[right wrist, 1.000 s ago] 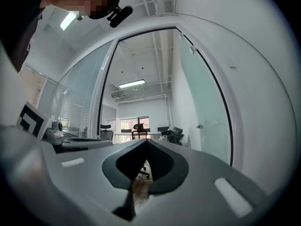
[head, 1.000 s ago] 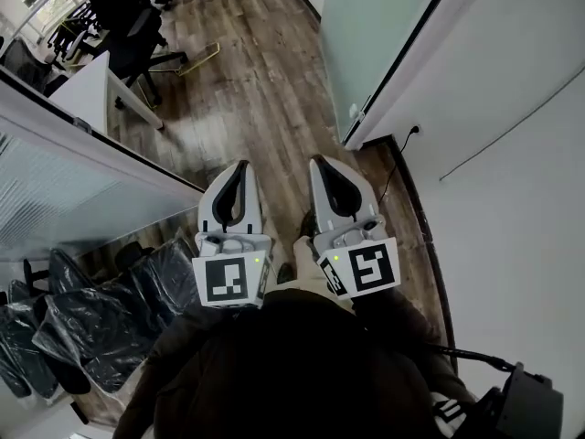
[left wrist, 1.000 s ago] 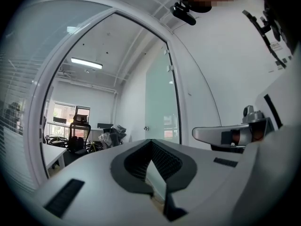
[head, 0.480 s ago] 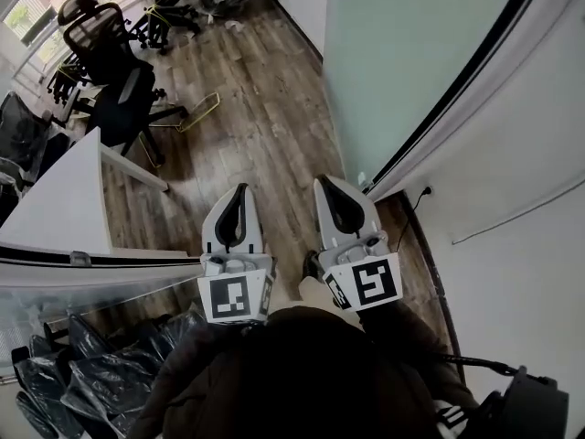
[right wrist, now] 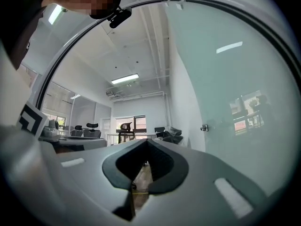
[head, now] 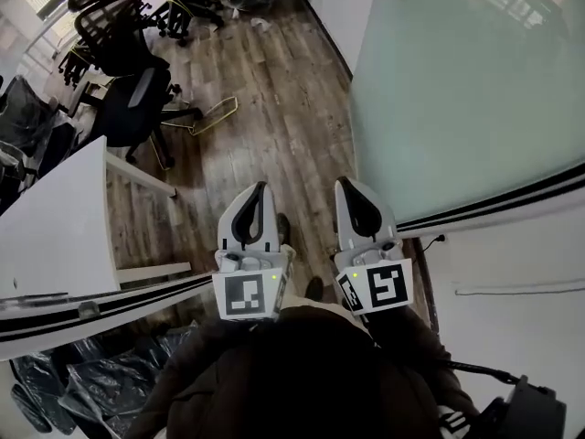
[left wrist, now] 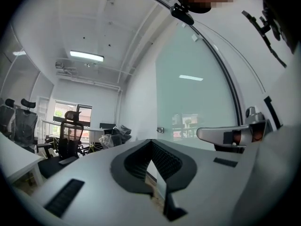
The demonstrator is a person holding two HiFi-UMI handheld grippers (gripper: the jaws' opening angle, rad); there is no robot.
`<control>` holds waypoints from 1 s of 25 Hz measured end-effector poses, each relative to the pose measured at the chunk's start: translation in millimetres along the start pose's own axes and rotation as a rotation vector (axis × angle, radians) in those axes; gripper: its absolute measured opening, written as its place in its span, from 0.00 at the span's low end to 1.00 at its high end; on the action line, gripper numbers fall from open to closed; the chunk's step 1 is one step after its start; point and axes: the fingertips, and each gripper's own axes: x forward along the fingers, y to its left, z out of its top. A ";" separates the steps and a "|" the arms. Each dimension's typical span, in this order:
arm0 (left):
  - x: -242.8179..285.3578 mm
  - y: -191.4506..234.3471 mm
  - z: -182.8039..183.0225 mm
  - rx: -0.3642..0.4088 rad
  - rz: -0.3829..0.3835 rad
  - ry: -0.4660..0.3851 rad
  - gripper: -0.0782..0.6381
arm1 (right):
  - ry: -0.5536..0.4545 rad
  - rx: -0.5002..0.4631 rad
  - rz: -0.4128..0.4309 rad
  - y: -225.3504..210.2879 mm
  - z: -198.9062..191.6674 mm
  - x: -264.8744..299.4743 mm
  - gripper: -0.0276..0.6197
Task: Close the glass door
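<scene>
Where wooden floor (head: 274, 108) meets the glass door (head: 457, 90), left gripper (head: 261, 187) and right gripper (head: 346, 183) have fingers together.

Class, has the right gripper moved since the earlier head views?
Yes. The right gripper has advanced forward, up alongside the glass door.

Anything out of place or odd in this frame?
A yellow wire frame lies loose on the wooden floor beside the black office chair, and pale scraps lie farther down the room. Nothing looks spilled or broken.
</scene>
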 end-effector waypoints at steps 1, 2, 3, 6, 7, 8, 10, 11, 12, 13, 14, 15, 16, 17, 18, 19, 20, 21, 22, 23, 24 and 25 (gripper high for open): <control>19.2 8.9 -5.2 -0.010 0.003 0.001 0.10 | 0.006 -0.002 -0.001 -7.5 -6.3 19.4 0.05; 38.3 18.8 -9.3 -0.017 0.003 0.001 0.10 | 0.008 -0.005 -0.003 -14.3 -11.3 39.6 0.05; 57.8 30.0 -11.5 -0.023 0.002 -0.001 0.10 | 0.006 -0.009 -0.008 -20.9 -14.1 60.5 0.05; 128.7 67.0 -4.5 -0.033 0.012 -0.019 0.10 | -0.006 -0.021 -0.020 -47.3 -12.6 128.1 0.05; 156.1 76.9 -2.0 -0.035 0.016 -0.021 0.10 | -0.004 -0.020 -0.022 -59.6 -12.6 151.1 0.05; 183.9 84.5 -1.9 -0.038 0.016 -0.016 0.10 | 0.003 -0.018 -0.023 -73.0 -14.0 174.0 0.05; 235.5 92.3 -8.5 -0.035 -0.005 0.007 0.10 | 0.017 -0.007 -0.031 -101.4 -19.1 217.1 0.05; 257.7 94.3 -13.9 -0.029 -0.023 0.022 0.10 | 0.020 -0.001 -0.036 -114.4 -22.0 236.5 0.05; 277.2 96.9 -19.1 -0.025 -0.039 0.034 0.10 | 0.022 0.004 -0.043 -125.1 -25.0 254.1 0.05; 294.4 100.8 -23.4 -0.026 -0.050 0.043 0.10 | 0.024 0.007 -0.050 -133.4 -28.1 269.9 0.05; 309.9 104.7 -26.6 -0.027 -0.060 0.048 0.10 | 0.026 0.009 -0.057 -140.3 -31.2 283.8 0.05; 324.4 107.2 -28.9 -0.026 -0.073 0.050 0.10 | 0.030 0.012 -0.065 -147.4 -33.8 296.0 0.05; 338.5 107.3 -30.8 -0.023 -0.087 0.052 0.10 | 0.033 0.015 -0.072 -155.7 -35.4 306.6 0.05; 352.7 105.4 -32.8 -0.019 -0.100 0.054 0.10 | 0.034 0.017 -0.080 -165.7 -36.1 315.9 0.05; 367.0 102.7 -35.8 -0.017 -0.108 0.058 0.10 | 0.034 0.016 -0.088 -176.9 -36.7 324.2 0.05; 381.5 100.5 -40.5 -0.022 -0.109 0.063 0.10 | 0.035 0.011 -0.096 -188.6 -38.8 331.4 0.05; 396.6 98.8 -46.1 -0.030 -0.105 0.065 0.10 | 0.037 0.005 -0.104 -200.5 -42.6 338.0 0.05; 412.9 96.2 -51.3 -0.038 -0.105 0.061 0.10 | 0.038 -0.003 -0.112 -212.9 -47.5 344.6 0.05; 429.8 92.0 -56.5 -0.041 -0.112 0.059 0.10 | 0.038 -0.009 -0.120 -226.5 -51.6 351.4 0.05; 447.0 86.2 -61.2 -0.038 -0.124 0.063 0.10 | 0.036 -0.014 -0.130 -241.6 -53.5 358.7 0.05; 464.8 79.2 -64.3 -0.029 -0.140 0.067 0.10 | 0.030 -0.019 -0.141 -257.9 -52.6 366.9 0.05; 483.4 71.7 -65.9 -0.019 -0.158 0.072 0.10 | 0.022 -0.026 -0.152 -274.8 -49.6 376.2 0.05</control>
